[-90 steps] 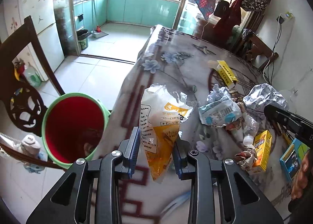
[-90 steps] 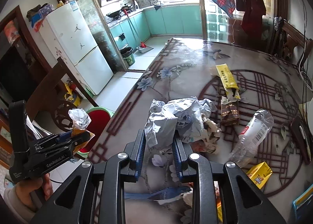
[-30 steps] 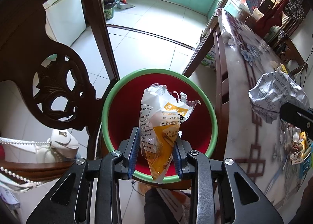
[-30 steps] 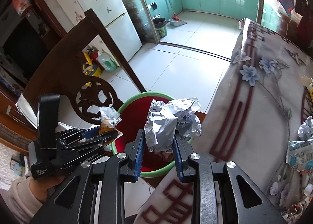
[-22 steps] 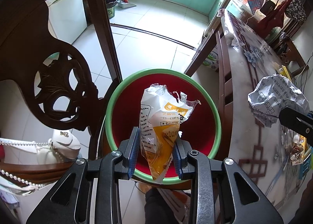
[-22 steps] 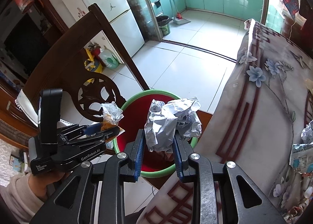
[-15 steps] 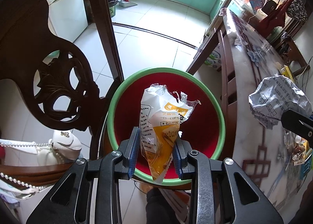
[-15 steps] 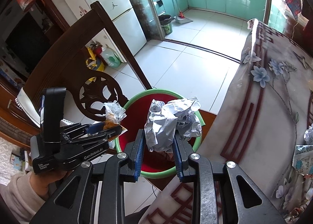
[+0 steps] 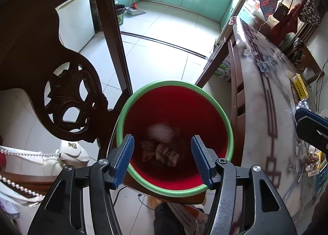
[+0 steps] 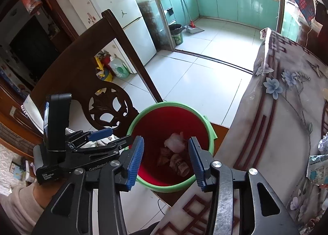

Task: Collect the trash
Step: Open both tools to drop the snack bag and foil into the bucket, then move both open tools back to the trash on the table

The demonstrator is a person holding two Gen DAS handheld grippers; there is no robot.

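Both claws hang over the red bin point(image 9: 174, 112) with the green rim, and both are empty. The left claw point(image 9: 163, 156) has just been opening, and nothing sits between its blue pads point(image 9: 124, 158). The right claw point(image 10: 166, 158) has just been opening too, with only air between its jaws. The left claw also shows in the right view point(image 10: 98, 136), low on the left side, held by a hand point(image 10: 41, 192).

Down in the bin lie the dropped bits: a pale blurry lump point(image 9: 161, 131) and some brown crumpled wrappers point(image 9: 162, 153). The lump looks like it may be falling, but it is too blurry to tell.

More trash waits on the table point(image 9: 266, 95), which fills the right side of both views. A yellow packet point(image 9: 300, 89) lies far along it, at the right edge of the left view, with its long side pointing away up the table. A blue and white wrapper point(image 10: 316, 168) peeks in at the right edge of the right view.

So the next trash lies to the right of both claws, away from the bin. I think the right claw is nearer to it, as it hangs on the table side.
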